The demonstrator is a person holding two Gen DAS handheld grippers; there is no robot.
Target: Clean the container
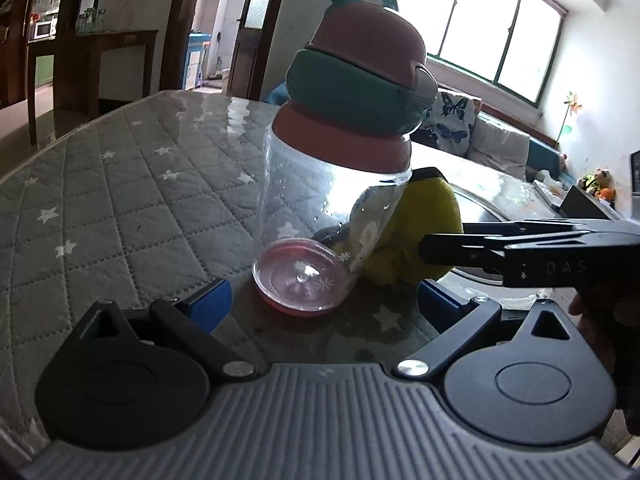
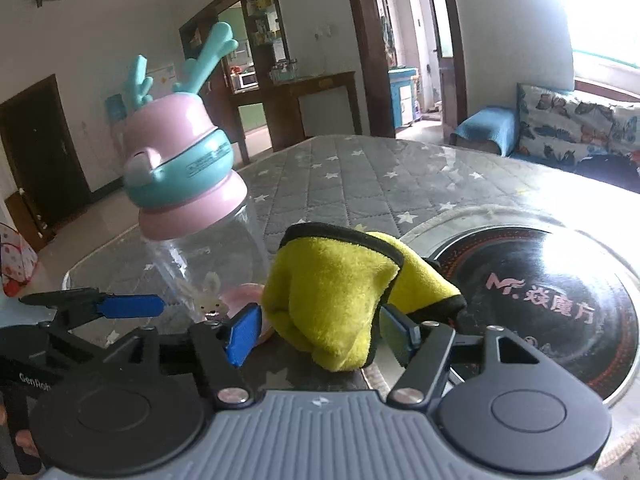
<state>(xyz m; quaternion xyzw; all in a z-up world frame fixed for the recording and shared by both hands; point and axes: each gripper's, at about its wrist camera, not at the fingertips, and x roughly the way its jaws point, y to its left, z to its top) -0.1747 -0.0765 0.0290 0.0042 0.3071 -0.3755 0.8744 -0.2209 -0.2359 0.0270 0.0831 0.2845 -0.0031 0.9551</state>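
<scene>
The bottle [image 1: 336, 200] stands tilted on the table [image 1: 120, 200], resting on the edge of its round pink base, between the blue pads of the left gripper [image 1: 324, 300]. Its body is clear, smooth plastic printed with a small rabbit figure; its cap [image 2: 180, 168] is a domed pink-and-teal moulding topped by teal antlers. The left gripper's jaws stand wide apart, one on each side of the base, with no visible contact. The right gripper [image 2: 320, 332] is clamped on a yellow cloth [image 2: 340, 292], a fuzzy, plush fabric with black trim, bunched into a rounded mass. The cloth lies just beside the bottle's lower wall; whether they touch cannot be told. The table is covered with a grey quilted cover [image 2: 360, 176] stitched in diamonds and dotted with white stars, under a glossy transparent sheet. A round black cooktop [image 2: 560, 280] with a metal rim and pink lettering is set in the table behind the cloth.
</scene>
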